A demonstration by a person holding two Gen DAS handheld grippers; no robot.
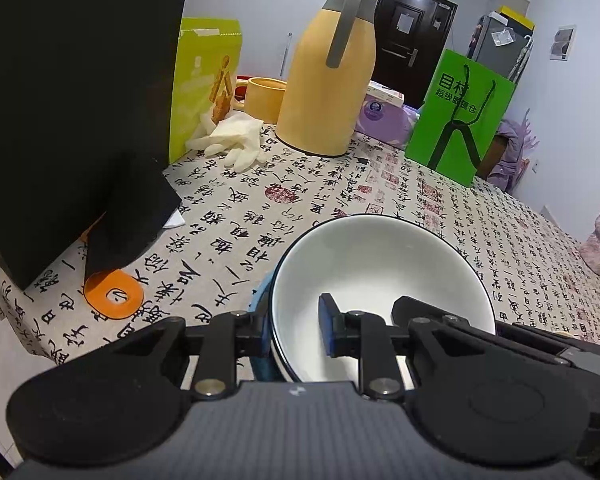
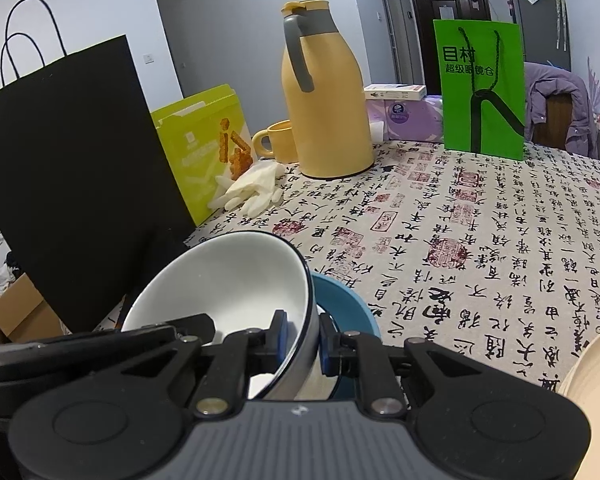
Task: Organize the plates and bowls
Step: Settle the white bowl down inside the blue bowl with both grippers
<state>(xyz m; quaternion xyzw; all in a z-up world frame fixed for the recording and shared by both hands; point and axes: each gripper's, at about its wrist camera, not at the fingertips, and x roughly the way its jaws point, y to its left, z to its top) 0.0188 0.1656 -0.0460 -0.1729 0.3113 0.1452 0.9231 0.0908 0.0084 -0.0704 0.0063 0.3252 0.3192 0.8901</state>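
- The left tool (image 1: pixel 296 330) is clamped on the rim of a white bowl (image 1: pixel 384 264), one blue pad outside the wall and the other inside it.
- The right tool (image 2: pixel 302 340) is clamped on the opposite rim of the same white bowl (image 2: pixel 236 280) (again one pad inside, one outside).
- The white bowl sits tilted in a blue bowl (image 2: pixel 346 300), whose rim shows just beside it, above the counter (image 2: pixel 480 240) with its calligraphy-print cloth.
- A cream plate (image 2: pixel 592 364) edges in at the right wrist view's lower right.
- Further back stand a yellow thermos jug (image 1: pixel 328 80), a yellow mug (image 2: pixel 278 140), a green paper bag (image 2: pixel 480 88), a black paper bag (image 2: pixel 72 168) and white gloves (image 1: pixel 232 140).
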